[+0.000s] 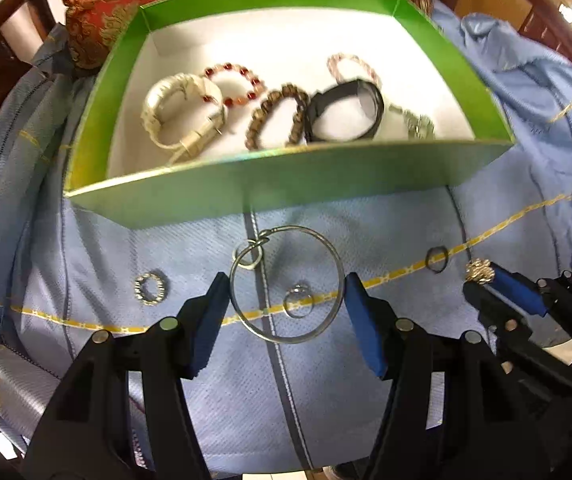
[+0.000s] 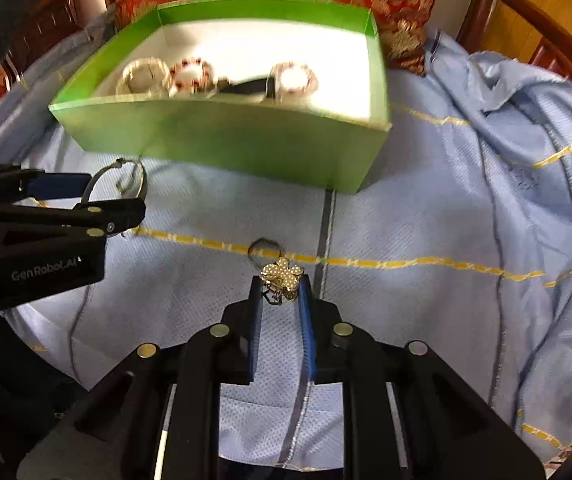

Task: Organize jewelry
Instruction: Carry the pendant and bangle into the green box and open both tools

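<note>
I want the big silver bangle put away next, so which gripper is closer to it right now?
Left. The left gripper is open with its fingers either side of the big silver bangle. The right gripper is off to its right, shut on the gold flower brooch.

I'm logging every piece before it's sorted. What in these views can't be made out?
- Box contents, right wrist view: blurred, near wall hides lower parts.
- Silver piece, left wrist view: too blurred to identify.
- Gold flower brooch underside: hidden between right gripper fingers.
</note>
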Motion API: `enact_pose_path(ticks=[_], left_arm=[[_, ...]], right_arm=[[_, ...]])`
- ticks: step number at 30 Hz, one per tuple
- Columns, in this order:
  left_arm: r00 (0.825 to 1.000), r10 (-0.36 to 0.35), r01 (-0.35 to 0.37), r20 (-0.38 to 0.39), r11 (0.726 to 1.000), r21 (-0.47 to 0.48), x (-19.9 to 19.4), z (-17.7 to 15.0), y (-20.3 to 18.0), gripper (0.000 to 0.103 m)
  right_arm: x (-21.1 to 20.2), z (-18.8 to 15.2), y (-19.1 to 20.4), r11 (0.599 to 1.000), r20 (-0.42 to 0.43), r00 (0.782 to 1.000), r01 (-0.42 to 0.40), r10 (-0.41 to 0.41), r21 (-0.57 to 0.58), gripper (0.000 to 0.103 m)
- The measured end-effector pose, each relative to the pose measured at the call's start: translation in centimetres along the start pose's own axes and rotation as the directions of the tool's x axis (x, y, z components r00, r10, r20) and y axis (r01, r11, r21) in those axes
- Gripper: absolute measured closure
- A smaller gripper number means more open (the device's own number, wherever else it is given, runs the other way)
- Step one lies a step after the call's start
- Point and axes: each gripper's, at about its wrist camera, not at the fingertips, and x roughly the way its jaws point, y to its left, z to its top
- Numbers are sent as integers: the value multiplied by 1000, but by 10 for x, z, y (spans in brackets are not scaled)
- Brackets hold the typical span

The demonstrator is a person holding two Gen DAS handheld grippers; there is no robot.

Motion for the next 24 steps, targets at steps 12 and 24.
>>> enact_pose_path(ticks=[12, 24], left_arm=[[978, -62, 66, 199, 998, -15, -78, 9, 30, 44], [988, 44, -37, 148, 998, -53, -13, 124, 36, 44]], right_arm=[[-47, 33, -10, 994, 109, 988, -109, 106, 21, 85], [14, 119, -19, 992, 91, 995, -60, 50, 107, 85]])
